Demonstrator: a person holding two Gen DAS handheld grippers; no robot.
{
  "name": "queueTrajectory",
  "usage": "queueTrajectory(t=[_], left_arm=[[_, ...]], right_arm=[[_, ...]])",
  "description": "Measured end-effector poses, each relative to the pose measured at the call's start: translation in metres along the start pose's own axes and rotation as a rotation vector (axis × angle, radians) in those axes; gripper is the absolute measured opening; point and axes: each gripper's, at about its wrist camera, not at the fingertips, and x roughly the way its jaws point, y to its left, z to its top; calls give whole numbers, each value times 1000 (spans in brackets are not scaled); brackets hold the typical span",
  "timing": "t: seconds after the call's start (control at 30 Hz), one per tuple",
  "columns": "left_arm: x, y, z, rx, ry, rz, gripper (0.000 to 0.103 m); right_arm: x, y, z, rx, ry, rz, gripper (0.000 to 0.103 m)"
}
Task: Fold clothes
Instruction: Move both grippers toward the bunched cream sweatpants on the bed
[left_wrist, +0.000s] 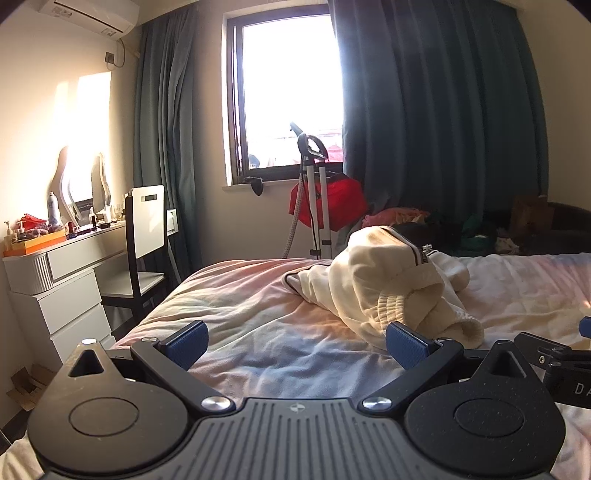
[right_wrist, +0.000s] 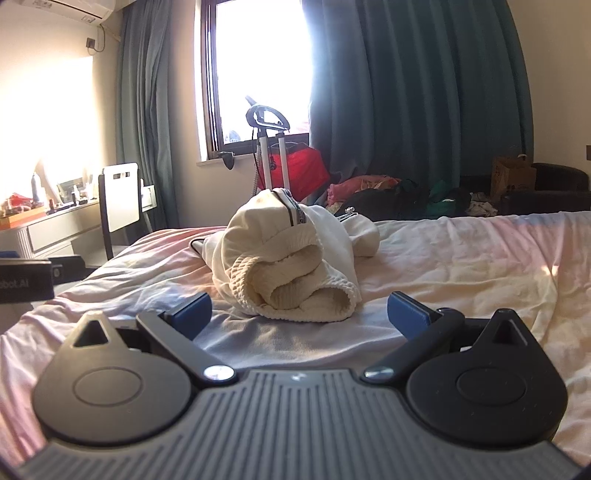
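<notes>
A cream zip-up garment (left_wrist: 388, 284) lies crumpled in a heap on the bed, its ribbed cuffs and hem turned towards me. In the right wrist view the same garment (right_wrist: 295, 258) sits straight ahead, just beyond the fingertips. My left gripper (left_wrist: 297, 341) is open over the pinkish sheet, left of the heap, with nothing between its blue pads. My right gripper (right_wrist: 299, 314) is open too, low over the sheet, its jaws wide in front of the heap and not touching it. Part of the right gripper (left_wrist: 561, 362) shows at the left wrist view's right edge.
The bed (right_wrist: 461, 258) carries a wrinkled pale pink sheet. A garment steamer stand (left_wrist: 314, 192) with a red cloth stands beyond the far edge. A white dresser (left_wrist: 66, 273) and chair (left_wrist: 144, 229) are at the left. Clothes (right_wrist: 406, 192) and a dark armchair (right_wrist: 554, 188) lie behind.
</notes>
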Motion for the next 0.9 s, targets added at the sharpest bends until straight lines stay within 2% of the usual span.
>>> queueTrajectory(t=[0.3,0.77,0.9], left_arm=[[-3,0,-2,0,-9,0,103],[6,-6,-8,16,10,-5,103],[7,-7,-9,20,10,-1,103]], right_arm=[[-4,-1,1,-2,-10,0,103],[7,-7,7,32,59,-9,103],[4,-9,9,47,51,1,103]])
